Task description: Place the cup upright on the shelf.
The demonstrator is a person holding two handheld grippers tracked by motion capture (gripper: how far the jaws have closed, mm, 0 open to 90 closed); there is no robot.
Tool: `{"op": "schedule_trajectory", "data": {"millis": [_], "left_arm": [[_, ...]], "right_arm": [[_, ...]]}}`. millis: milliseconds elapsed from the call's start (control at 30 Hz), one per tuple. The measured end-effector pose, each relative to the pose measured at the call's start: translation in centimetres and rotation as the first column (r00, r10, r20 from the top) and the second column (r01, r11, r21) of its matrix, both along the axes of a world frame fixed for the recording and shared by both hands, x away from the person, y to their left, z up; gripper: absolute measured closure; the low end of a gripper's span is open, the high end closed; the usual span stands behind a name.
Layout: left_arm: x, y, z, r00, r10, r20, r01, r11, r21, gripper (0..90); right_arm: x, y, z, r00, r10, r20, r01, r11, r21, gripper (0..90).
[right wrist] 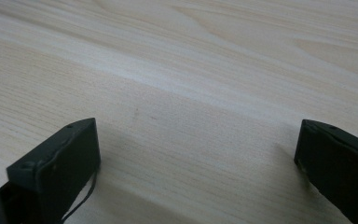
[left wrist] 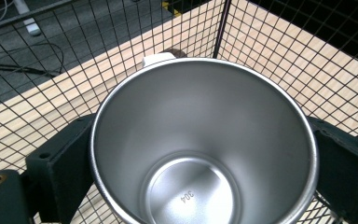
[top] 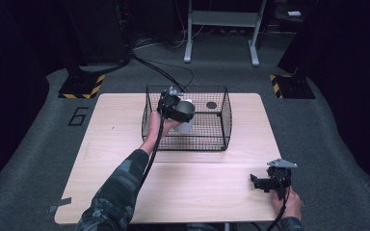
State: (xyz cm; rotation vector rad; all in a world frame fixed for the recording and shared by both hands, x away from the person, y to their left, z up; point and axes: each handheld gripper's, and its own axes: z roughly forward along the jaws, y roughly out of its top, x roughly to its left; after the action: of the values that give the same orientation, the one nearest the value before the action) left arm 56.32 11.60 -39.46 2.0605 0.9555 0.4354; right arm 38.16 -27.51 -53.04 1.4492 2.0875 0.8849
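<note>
While your left tongs [top: 185,111] clamp the steel cup [left wrist: 205,144] by its sides, you hold it inside the wire basket [top: 221,126] on the table [top: 197,187]. Your right tongs [top: 259,182] rest released, jaws spread, low over bare wood near the table's front right corner.

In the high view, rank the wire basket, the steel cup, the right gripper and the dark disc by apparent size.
1. wire basket
2. right gripper and steel cup: look alike, and the cup is partly hidden by the left gripper
3. dark disc
</note>
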Motion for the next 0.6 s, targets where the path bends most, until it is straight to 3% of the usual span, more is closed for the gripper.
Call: {"op": "schedule_trajectory", "data": {"millis": [600], "left_arm": [[1.1,-0.6,-1.5,0.9989,-0.006,-0.046,0.008,0.9992,0.038,6.1]], "right_arm": [[0.0,0.0,0.0,1.0000,0.000,0.000,0.000,1.000,0.000,0.0]]}}
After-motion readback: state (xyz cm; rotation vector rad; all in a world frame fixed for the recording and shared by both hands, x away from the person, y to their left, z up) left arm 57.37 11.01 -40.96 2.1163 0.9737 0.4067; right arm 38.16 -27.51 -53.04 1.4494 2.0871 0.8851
